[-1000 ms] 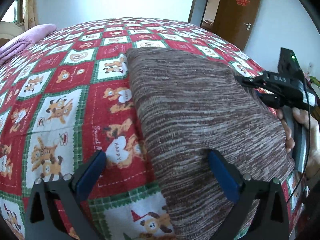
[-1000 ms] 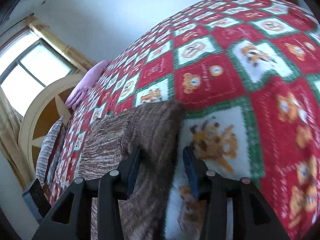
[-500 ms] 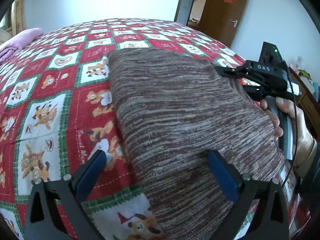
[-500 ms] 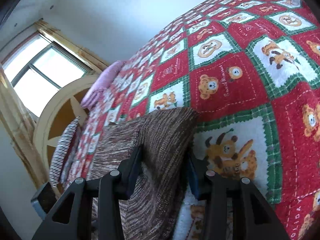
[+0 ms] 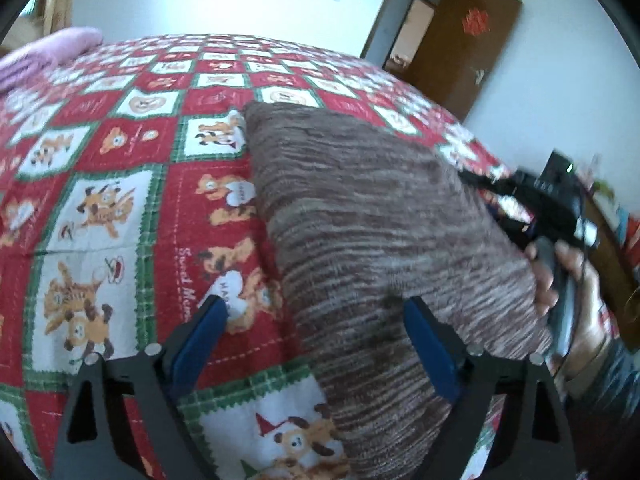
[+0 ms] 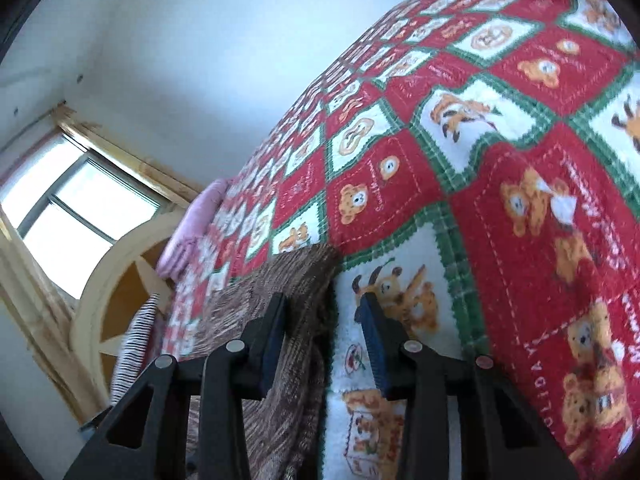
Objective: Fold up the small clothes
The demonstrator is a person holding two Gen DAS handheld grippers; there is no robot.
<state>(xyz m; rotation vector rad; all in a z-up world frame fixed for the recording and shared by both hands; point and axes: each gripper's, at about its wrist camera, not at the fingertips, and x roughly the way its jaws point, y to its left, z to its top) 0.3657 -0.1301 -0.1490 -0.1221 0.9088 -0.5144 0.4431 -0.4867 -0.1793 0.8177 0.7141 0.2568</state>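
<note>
the right claw [image 5: 476, 184] is blurred; its grip on the sweater [image 5: 380, 240] seems unclear.

A coarse, ribbed brown knit garment [image 5: 380, 240] lies on a soft, stitched quilt [image 5: 120, 168]; matt black plastic fingers [image 5: 432, 344] carry blue pads.

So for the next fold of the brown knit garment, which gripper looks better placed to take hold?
Probably the right gripper: its jaws already straddle a far corner of the brown knit garment. The left gripper, whose jaws have just been closing, stands wide, one finger over the quilt, gripping nothing.
</note>
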